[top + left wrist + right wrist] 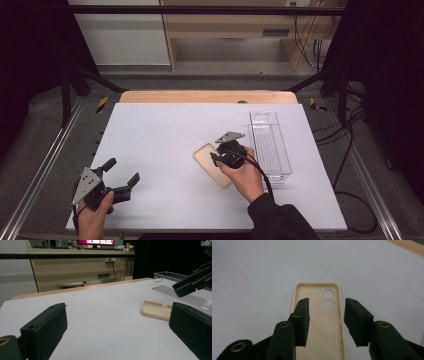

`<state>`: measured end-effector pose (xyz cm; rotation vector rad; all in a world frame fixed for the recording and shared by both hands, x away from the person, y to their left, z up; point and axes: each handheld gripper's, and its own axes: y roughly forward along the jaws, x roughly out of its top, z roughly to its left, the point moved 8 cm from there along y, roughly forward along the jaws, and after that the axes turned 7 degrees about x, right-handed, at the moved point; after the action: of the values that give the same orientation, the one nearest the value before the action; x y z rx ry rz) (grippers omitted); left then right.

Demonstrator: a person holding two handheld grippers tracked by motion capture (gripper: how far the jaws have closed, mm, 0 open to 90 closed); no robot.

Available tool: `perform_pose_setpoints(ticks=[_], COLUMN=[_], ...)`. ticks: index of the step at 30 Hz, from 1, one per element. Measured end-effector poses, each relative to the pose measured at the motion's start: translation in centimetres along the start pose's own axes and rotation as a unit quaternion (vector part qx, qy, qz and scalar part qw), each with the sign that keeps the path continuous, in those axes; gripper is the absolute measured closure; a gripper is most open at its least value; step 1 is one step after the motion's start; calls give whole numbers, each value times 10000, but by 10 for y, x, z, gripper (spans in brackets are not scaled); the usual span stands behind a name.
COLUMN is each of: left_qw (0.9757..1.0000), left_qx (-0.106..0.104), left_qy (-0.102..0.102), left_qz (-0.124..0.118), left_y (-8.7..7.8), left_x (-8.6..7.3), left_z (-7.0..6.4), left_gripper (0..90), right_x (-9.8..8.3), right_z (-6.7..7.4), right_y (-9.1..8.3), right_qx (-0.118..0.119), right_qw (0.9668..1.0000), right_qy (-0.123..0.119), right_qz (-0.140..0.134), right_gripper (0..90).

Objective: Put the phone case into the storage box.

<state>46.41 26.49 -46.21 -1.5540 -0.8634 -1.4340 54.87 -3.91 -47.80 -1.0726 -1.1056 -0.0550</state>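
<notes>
Step in hand: the right gripper (216, 156) hangs over the phone case (209, 162), lined up to pick it up; this reads as the approach just ahead of a grasp.
Phone case: a beige case lying flat, open side up, right of centre in the high view, on the white table (165, 140). In the right gripper view (320, 315) it sits in the lower middle of the frame, camera holes toward the top.
Right jaws: spread, with a gap between them narrower than the case; both pads sit above the case's inside, and nothing is pinched. Whether they touch the case I cannot tell.
Left gripper: at the lower left of the high view (121, 175), well apart from the case, held low over the table.
Left jaws: spread wide, holding nothing; in the left gripper view the case (156, 310) shows at centre right.
Clear bin: a long see-through bin (270, 145) just right of the case in the high view, with nothing in it.
Next move, as I judge it: the right jaws need to straddle one side wall of the case, then close on that thin edge and lift; the bin looks like the likely place for it.
Count: one phone case, one clear bin, two grippers, one table.
</notes>
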Motion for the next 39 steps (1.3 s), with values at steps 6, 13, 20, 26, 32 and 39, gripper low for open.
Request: perform_pose_setpoints(ticks=[6, 13, 20, 26, 32, 39], left_qw=[10000, 10000, 10000, 10000, 10000, 10000], left_qx=[-6, -10, -10, -9, -7, -18], left_qy=[-3, 8, 3, 10, 6, 38], left_qz=[6, 13, 8, 15, 17, 40], left_y=[0, 0, 0, 0, 0, 0], left_x=[0, 0, 0, 0, 0, -1], left_z=[0, 0, 0, 0, 0, -1], left_gripper=[15, 16, 16, 16, 16, 17], right_x=[-5, -12, -18, -29, -44, -60], right_z=[3, 4, 8, 12, 20, 25], right_y=[2, 8, 13, 16, 15, 9], right_qx=[27, 58, 101, 160, 254, 269], right_qw=[9999, 9999, 9998, 9993, 9982, 9976], right_qy=[113, 151, 145, 231, 356, 424], right_qz=[-32, 49, 135, 243, 408, 482], right_gripper=[706, 747, 819, 892, 900, 900])
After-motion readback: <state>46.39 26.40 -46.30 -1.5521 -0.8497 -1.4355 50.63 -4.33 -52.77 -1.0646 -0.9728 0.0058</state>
